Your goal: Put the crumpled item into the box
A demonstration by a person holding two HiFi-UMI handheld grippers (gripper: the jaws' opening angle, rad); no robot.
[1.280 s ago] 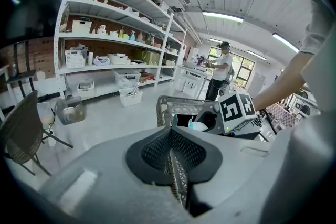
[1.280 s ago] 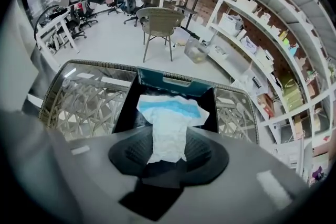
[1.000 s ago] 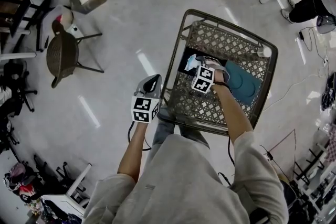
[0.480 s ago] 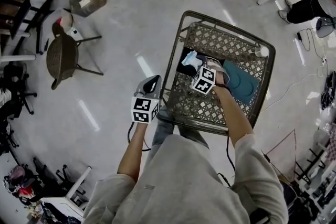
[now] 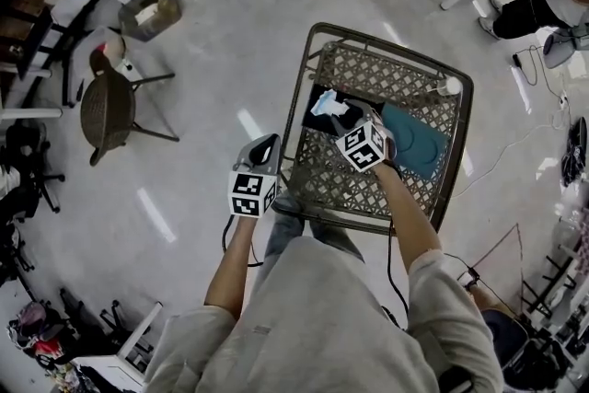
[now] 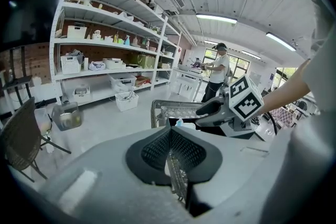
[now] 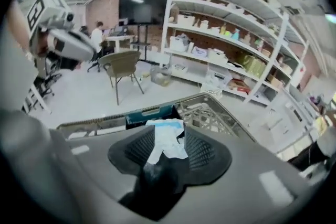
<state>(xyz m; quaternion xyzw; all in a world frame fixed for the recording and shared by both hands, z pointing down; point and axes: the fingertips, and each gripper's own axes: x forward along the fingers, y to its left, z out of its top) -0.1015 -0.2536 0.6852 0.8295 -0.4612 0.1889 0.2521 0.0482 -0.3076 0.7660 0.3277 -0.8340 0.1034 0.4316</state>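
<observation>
The crumpled white and light-blue item (image 7: 167,140) sits between the pads of my right gripper (image 7: 168,150), whose jaws have just been closing and now grip it. In the head view the right gripper (image 5: 348,118) holds the crumpled item (image 5: 328,106) above the wire cart (image 5: 313,175). A dark box with a teal side (image 7: 149,114) stands in the cart just beyond the item; from above the box (image 5: 316,117) shows under it. My left gripper (image 6: 169,136) is shut on the cart's wire wall (image 6: 177,178) at its left rim, where the left gripper (image 5: 269,147) stays.
A teal bundle (image 5: 416,141) lies in the cart, right of the box. A wicker chair (image 5: 109,106) stands on the floor to the left. Shelving with bins (image 6: 105,63) lines the wall. A person (image 6: 215,78) stands beyond the cart.
The right gripper has risen inside the cart, rolled, and carries the crumpled item higher above the box. The left gripper has stayed on the cart's rim.
</observation>
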